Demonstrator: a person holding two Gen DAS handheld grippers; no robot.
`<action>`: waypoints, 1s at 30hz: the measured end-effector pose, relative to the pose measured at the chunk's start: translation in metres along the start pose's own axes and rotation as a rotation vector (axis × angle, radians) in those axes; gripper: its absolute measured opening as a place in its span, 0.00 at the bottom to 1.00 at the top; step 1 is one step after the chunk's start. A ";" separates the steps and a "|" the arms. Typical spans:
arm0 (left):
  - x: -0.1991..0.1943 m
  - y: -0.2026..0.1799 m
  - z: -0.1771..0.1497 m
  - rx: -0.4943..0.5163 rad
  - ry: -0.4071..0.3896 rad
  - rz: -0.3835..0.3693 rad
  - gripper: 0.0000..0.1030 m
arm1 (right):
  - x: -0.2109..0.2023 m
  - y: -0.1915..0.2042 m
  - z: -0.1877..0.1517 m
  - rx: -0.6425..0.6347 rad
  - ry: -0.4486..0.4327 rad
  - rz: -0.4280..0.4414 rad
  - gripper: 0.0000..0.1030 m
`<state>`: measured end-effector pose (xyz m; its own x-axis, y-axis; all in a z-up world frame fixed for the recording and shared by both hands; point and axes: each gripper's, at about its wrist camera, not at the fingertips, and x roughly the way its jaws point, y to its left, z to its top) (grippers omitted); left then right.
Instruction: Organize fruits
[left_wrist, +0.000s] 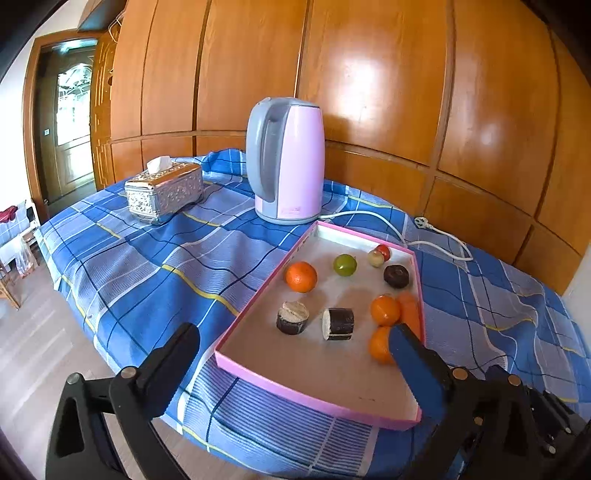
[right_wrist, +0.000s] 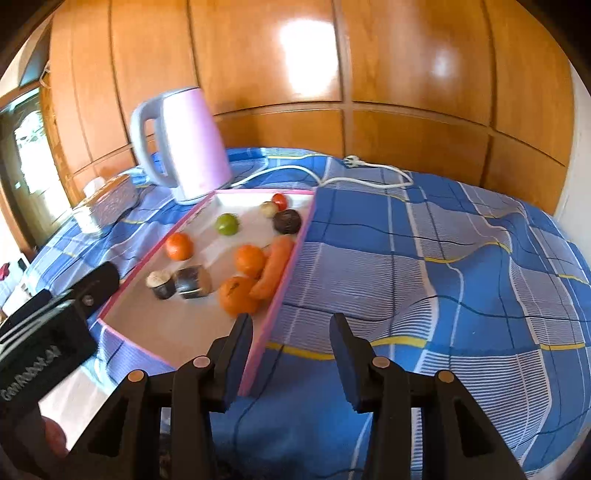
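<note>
A pink-rimmed tray (left_wrist: 258, 295) (right_wrist: 291, 269) lies on the blue checked cloth. It holds three oranges (left_wrist: 301, 277) (right_wrist: 179, 246), a green fruit (left_wrist: 345, 264) (right_wrist: 226, 224), a carrot (left_wrist: 409, 310) (right_wrist: 274, 266), a small red-and-cream fruit (left_wrist: 379, 254) (right_wrist: 275, 205), a dark round fruit (left_wrist: 396, 276) (right_wrist: 286, 220) and two dark cut pieces (left_wrist: 292, 317) (right_wrist: 161, 284). My left gripper (left_wrist: 291, 347) is open over the tray's near end, empty. My right gripper (right_wrist: 291, 330) is open and empty, straddling the tray's right rim. The left gripper's body shows at the left of the right wrist view (right_wrist: 48, 332).
A pink and grey kettle (left_wrist: 286, 160) (right_wrist: 183, 147) stands behind the tray, its white cord (left_wrist: 436, 242) (right_wrist: 365, 177) trailing right. A silver tissue box (left_wrist: 164, 192) (right_wrist: 107, 205) sits at the back left. Wooden panels stand behind; the table edge and floor lie left.
</note>
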<state>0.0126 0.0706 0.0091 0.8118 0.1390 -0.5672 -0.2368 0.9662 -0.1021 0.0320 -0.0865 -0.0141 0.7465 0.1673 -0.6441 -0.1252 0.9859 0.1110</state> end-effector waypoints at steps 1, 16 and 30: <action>0.000 0.001 -0.001 -0.002 0.005 0.001 0.99 | -0.001 0.003 -0.001 -0.010 -0.002 -0.003 0.43; -0.008 0.002 -0.006 0.012 0.004 0.032 1.00 | -0.008 0.012 -0.004 -0.017 -0.012 0.002 0.43; -0.010 0.003 -0.006 0.014 -0.009 0.038 1.00 | -0.010 0.020 -0.003 -0.038 -0.019 0.002 0.43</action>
<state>0.0005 0.0708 0.0095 0.8073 0.1778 -0.5627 -0.2605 0.9630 -0.0695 0.0198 -0.0680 -0.0078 0.7586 0.1697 -0.6291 -0.1512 0.9850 0.0834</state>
